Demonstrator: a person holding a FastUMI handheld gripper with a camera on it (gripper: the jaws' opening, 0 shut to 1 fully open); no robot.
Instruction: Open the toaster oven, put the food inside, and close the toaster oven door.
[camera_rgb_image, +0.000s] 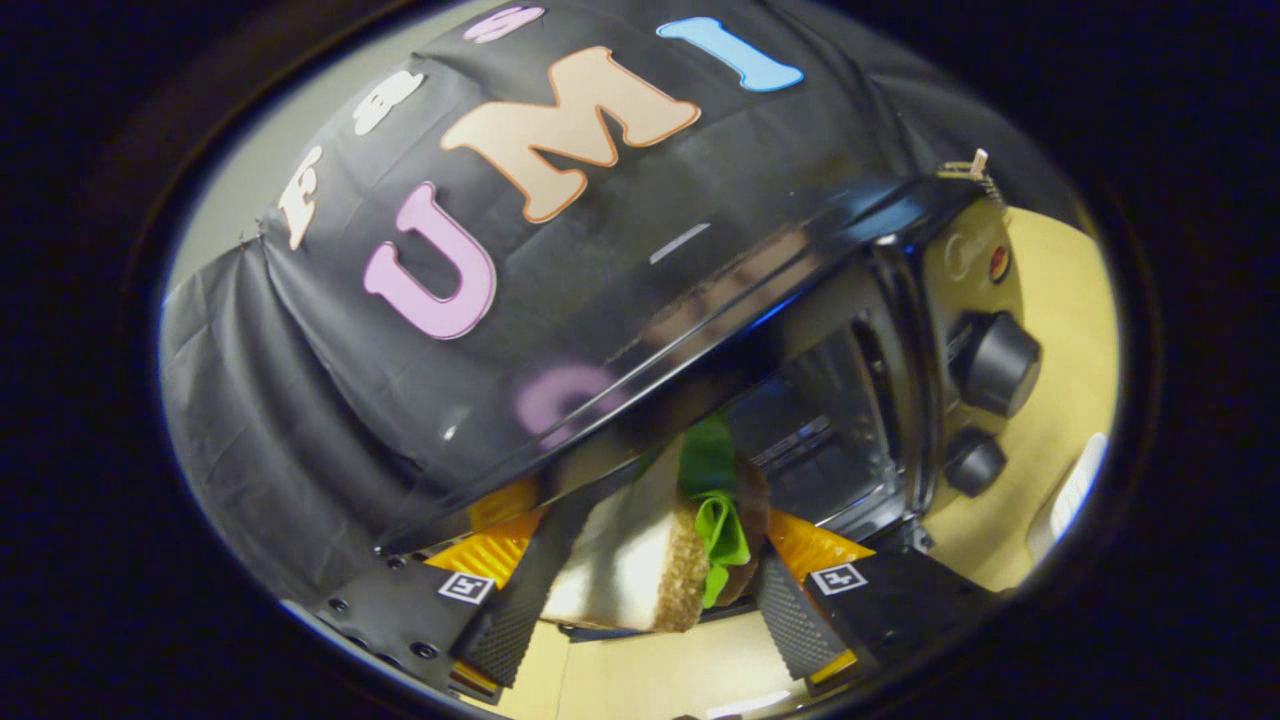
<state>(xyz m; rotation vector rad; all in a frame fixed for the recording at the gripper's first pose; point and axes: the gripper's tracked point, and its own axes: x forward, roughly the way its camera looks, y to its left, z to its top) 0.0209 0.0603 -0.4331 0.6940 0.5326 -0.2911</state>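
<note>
My gripper (650, 610) is shut on a sandwich (650, 545), a slice of white bread with a brown crust, green lettuce and a dark layer, pressed between both fingers. The view is strongly tilted. Just ahead of the fingers stands the black toaster oven (850, 330), its glossy top mirroring the booth wall. Its cavity (800, 430) shows open with a wire rack inside, and the far end of the sandwich reaches into the opening. Two black knobs (995, 365) and a small red light sit on the oven's control panel, beside the cavity.
The oven stands on a light wooden tabletop (1060, 330). A white object (1070, 495) lies on the table beyond the control panel. The black cloth wall (330, 380) rises behind the oven.
</note>
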